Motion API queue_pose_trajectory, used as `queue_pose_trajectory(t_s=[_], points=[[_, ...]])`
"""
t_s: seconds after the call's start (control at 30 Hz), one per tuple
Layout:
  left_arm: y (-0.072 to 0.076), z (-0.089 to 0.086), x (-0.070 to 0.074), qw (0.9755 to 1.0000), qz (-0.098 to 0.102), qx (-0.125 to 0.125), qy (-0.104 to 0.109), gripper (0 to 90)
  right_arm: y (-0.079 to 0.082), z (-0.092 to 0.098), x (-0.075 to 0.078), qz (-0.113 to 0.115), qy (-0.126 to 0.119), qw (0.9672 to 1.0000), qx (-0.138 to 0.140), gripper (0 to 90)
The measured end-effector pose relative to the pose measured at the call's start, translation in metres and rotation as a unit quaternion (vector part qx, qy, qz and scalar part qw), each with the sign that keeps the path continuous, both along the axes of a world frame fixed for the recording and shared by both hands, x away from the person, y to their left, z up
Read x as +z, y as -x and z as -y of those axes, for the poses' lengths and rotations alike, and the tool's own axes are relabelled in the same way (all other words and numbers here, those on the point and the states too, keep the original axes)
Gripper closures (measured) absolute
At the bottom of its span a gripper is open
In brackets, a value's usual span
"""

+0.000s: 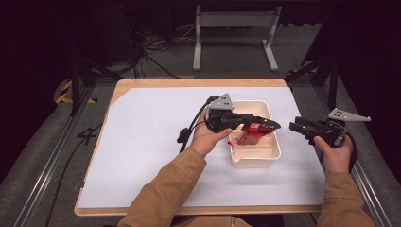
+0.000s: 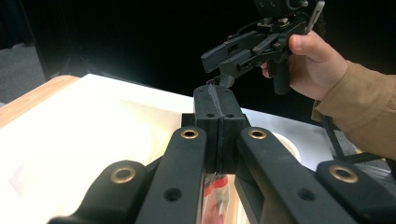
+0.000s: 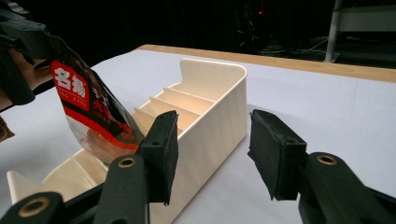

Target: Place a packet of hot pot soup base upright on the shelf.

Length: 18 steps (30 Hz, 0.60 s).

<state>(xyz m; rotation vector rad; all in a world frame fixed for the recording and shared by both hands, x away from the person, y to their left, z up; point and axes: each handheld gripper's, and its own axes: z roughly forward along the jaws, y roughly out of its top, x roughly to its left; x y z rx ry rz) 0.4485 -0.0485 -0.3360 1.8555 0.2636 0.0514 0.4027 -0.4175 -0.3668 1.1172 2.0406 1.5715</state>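
In the left gripper view, the left gripper (image 2: 218,100) is blocking most of the red packet (image 2: 215,196), whose lower part is running off the bottom edge, and it is also hiding nearly all of the cream tray (image 2: 288,144), leaving just a sliver of rim showing. In the right gripper view, the packet (image 3: 91,112) is covering part of the tray's dividers (image 3: 175,100), its small print is staying too fine to read, and the tray's near end is getting cut off at the left and bottom edges. In the high view, the left gripper (image 1: 273,125) is lying across the packet's (image 1: 246,137) top, so where the pads are meeting it is staying unclear.
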Motion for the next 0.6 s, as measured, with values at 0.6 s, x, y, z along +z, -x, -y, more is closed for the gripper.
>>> queue_pose_trajectory(t_s=[0.6], points=[[-0.008, 0.038, -0.001, 0.9951, -0.031, -0.045, -0.082, 69.3, 0.001, 0.003, 0.002, 0.005, -0.006, 1.0000, -0.001, 51.6]])
